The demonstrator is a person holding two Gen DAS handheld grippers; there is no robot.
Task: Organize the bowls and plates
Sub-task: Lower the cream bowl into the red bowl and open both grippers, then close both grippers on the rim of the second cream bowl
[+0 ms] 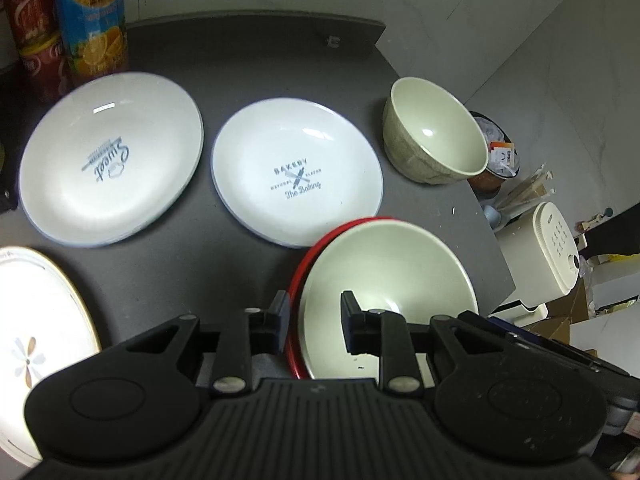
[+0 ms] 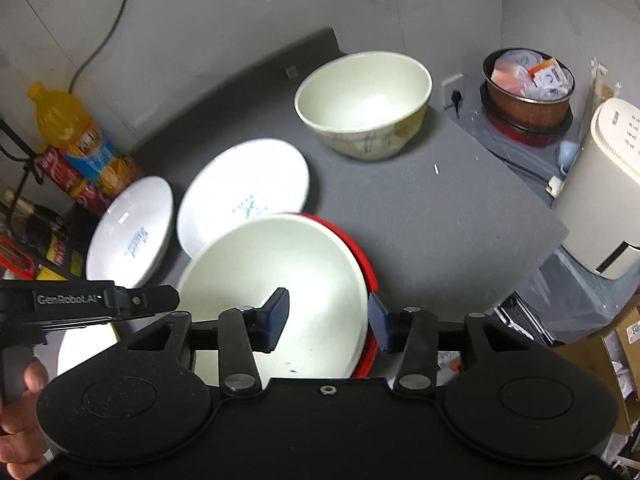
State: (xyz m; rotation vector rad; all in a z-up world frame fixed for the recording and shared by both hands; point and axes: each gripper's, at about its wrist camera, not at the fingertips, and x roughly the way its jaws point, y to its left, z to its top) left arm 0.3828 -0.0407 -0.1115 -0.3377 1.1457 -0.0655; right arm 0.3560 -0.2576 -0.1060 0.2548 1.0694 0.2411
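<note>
While both claws straddle its rim, apparently unclamped, cream bowl [image 2: 280, 280] w/ red outside sits.

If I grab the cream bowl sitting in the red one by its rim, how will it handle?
The cream bowl looks glazed and shiny, so its rim may slip between the fingers. It looks like ceramic, so probably rigid, weighty and chippable. It sits loosely nested in the red bowl, so the two probably separate easily.

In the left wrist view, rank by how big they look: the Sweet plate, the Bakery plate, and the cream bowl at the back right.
1. Sweet plate and Bakery plate: Sweet looks slightly wider, but they seem a matching pair and fisheye distortion makes it unsure, so no ranking between them.
2. Cream bowl: clearly smallest across.
</note>
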